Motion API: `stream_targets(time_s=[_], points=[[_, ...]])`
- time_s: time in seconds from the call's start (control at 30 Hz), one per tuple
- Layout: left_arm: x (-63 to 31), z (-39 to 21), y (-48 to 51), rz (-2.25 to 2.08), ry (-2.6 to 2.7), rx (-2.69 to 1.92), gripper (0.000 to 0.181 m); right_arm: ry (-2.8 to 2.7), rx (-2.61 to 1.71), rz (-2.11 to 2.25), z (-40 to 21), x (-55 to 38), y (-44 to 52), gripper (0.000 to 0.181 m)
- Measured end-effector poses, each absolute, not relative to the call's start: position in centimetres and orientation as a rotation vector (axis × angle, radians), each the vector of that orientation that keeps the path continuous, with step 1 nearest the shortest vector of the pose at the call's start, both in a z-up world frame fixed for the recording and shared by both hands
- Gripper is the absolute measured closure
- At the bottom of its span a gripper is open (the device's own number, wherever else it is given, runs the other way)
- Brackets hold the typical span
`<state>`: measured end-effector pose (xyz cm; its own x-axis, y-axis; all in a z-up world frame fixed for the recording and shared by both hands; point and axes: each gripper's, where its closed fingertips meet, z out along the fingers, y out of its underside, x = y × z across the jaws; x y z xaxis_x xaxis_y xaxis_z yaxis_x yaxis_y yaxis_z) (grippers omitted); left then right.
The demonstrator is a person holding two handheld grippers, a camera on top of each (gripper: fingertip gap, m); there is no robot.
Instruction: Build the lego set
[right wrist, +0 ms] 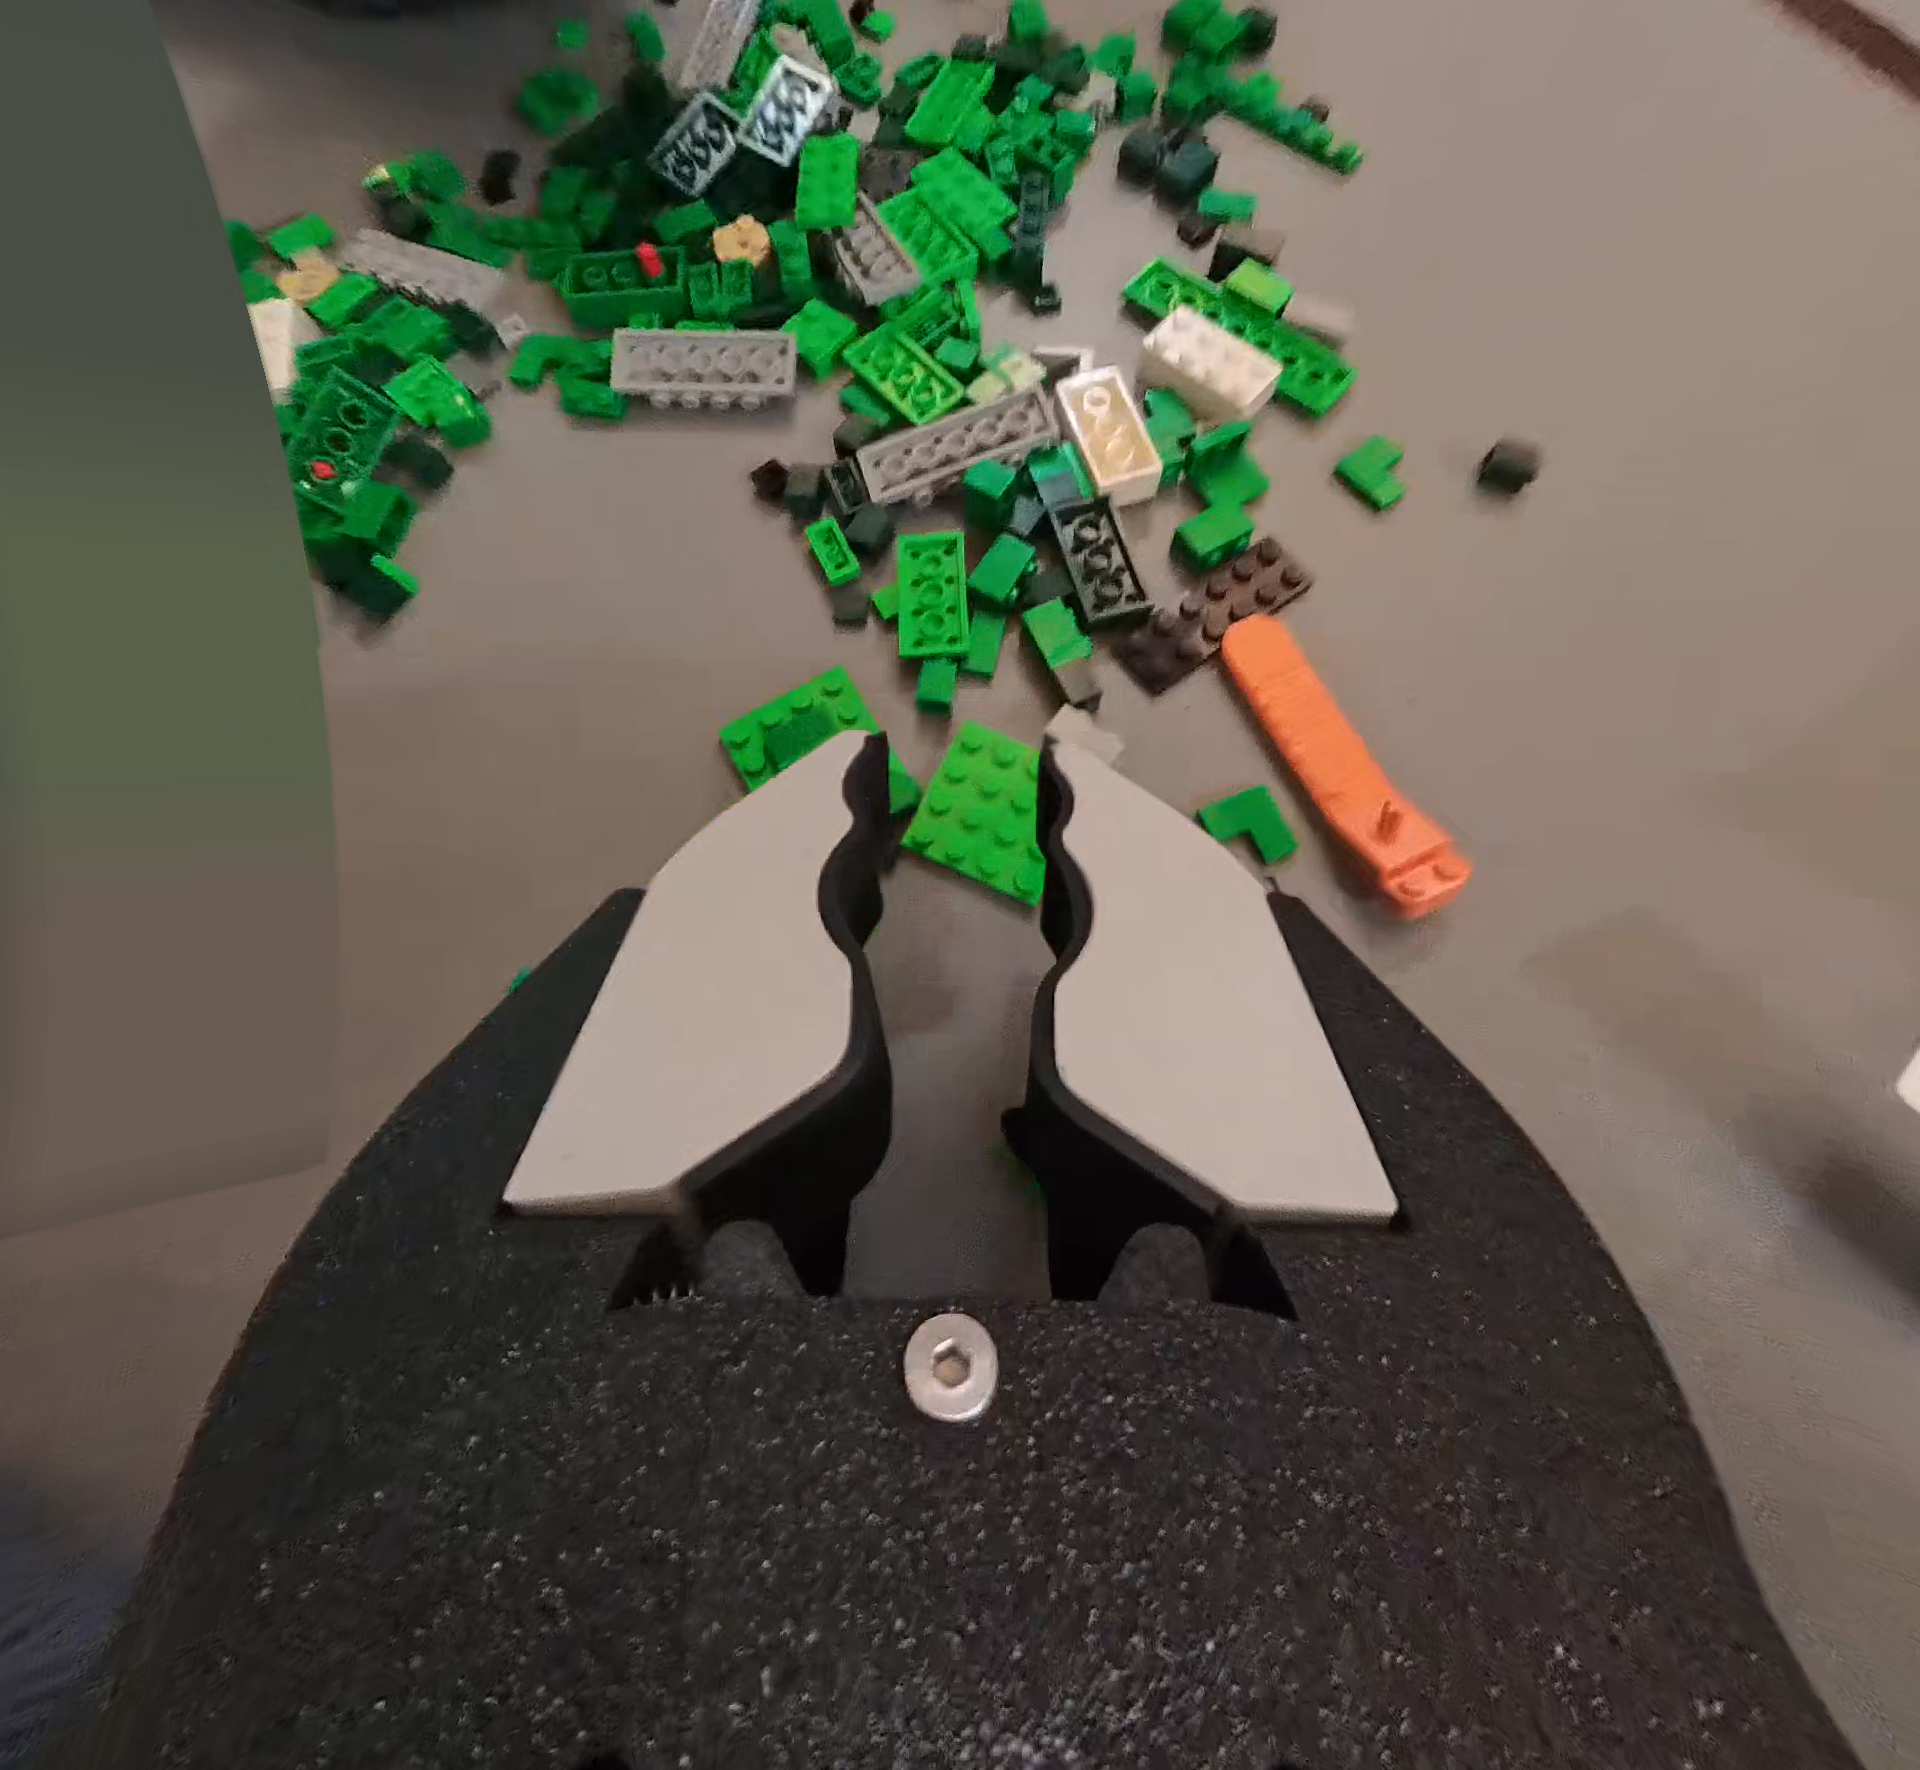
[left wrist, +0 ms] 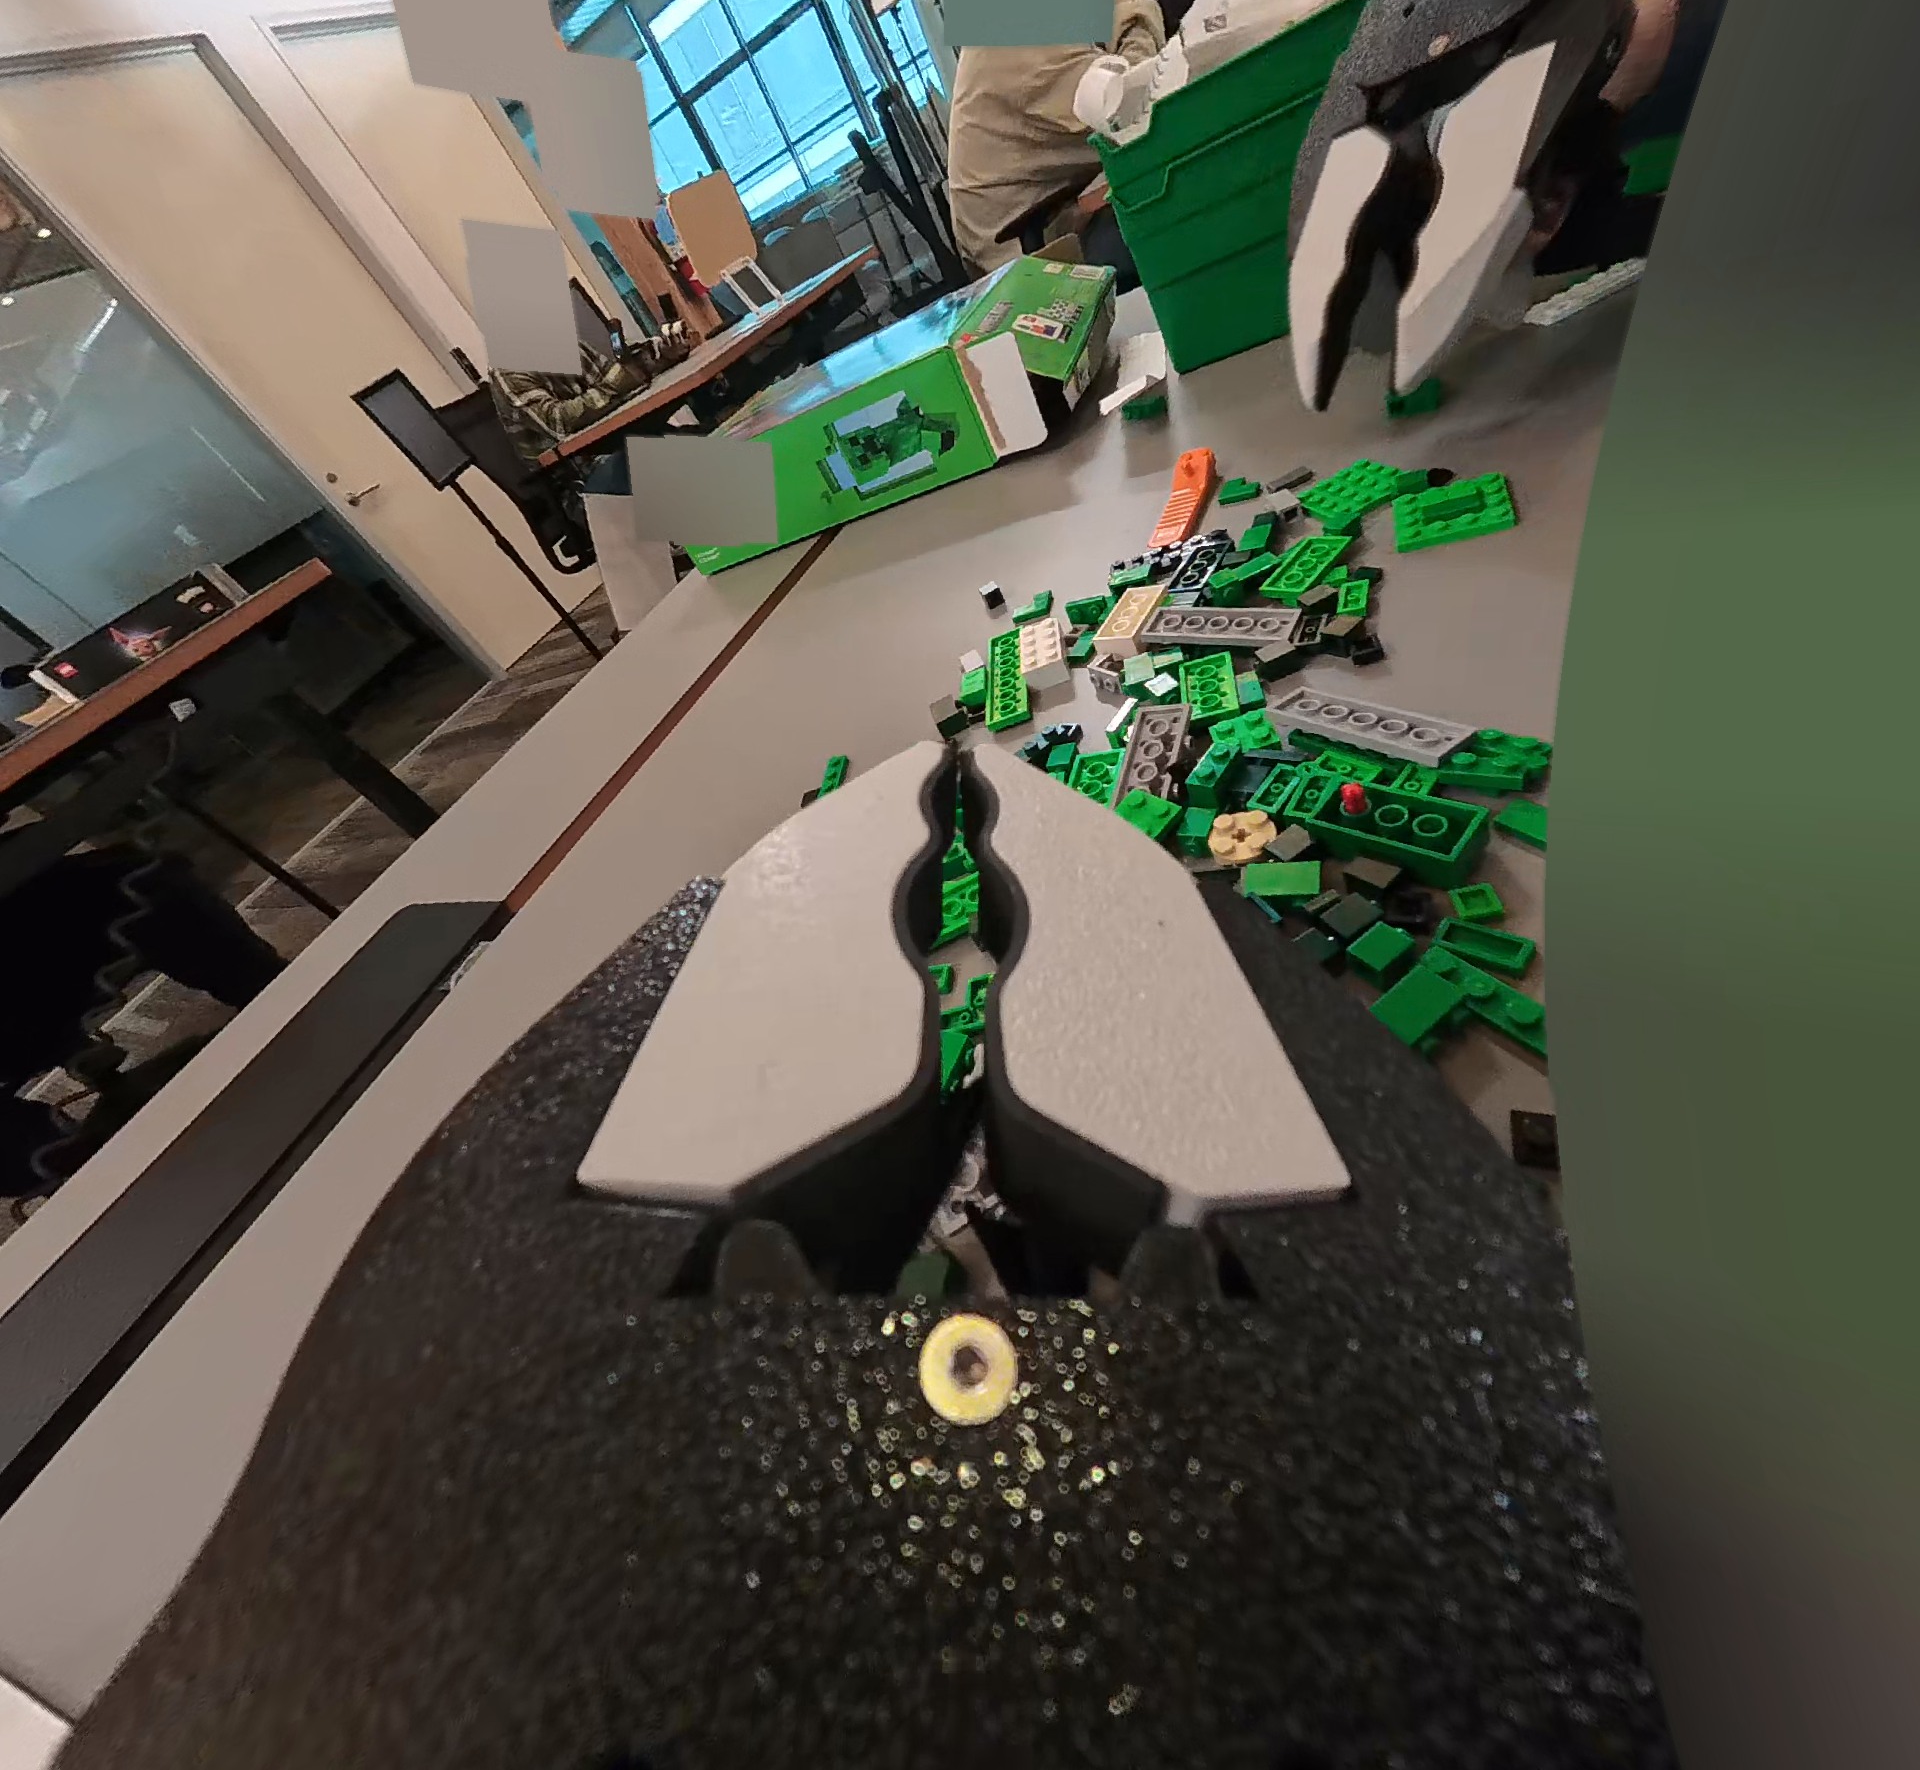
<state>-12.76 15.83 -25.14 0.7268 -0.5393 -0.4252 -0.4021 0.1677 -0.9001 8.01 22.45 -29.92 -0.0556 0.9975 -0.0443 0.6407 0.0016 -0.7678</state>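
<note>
A loose pile of Lego bricks [left wrist: 1278, 744], mostly green with grey, white and black ones, lies on the grey table [left wrist: 790, 681]. My left gripper [left wrist: 961, 764] is shut and empty, at the pile's near left edge. My right gripper [right wrist: 961, 759] is open and empty, just above the table at the pile's edge, with a bright green square plate [right wrist: 982, 811] between its tips. It also shows in the left wrist view [left wrist: 1361, 385], open above a small green brick [left wrist: 1415, 398]. The same pile [right wrist: 831, 286] fills the right wrist view.
An orange brick separator [right wrist: 1340, 764] lies right of the right gripper; it also shows in the left wrist view [left wrist: 1182, 494]. A green Lego box [left wrist: 894, 432] lies on its side at the table's far end. Stacked green bins [left wrist: 1205, 193] stand behind. People sit farther back. About 25 cm separates my left fingertips from my right. It is some 7 cm from my right tips to the orange brick separator [right wrist: 1340, 764].
</note>
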Motion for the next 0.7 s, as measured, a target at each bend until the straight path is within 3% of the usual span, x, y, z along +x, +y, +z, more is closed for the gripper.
stream_targets(time_s=[0.27, 0.43, 0.7], points=[[-12.5, -25.5, 15.8, -0.103, 0.855, -1.452, 0.181, -1.954, -1.687, 0.739, -32.4, 7.6, 20.6, 0.155], [-12.2, -25.7, 15.7, -0.092, 0.88, -1.454, 0.181, -1.934, -1.68, 0.64, -32.6, 7.6, 21.6, 0.173], [-12.0, -25.9, 15.7, -0.094, 0.897, -1.455, 0.181, -1.857, -1.581, 0.374, -31.8, 5.5, 24.0, 0.171]])
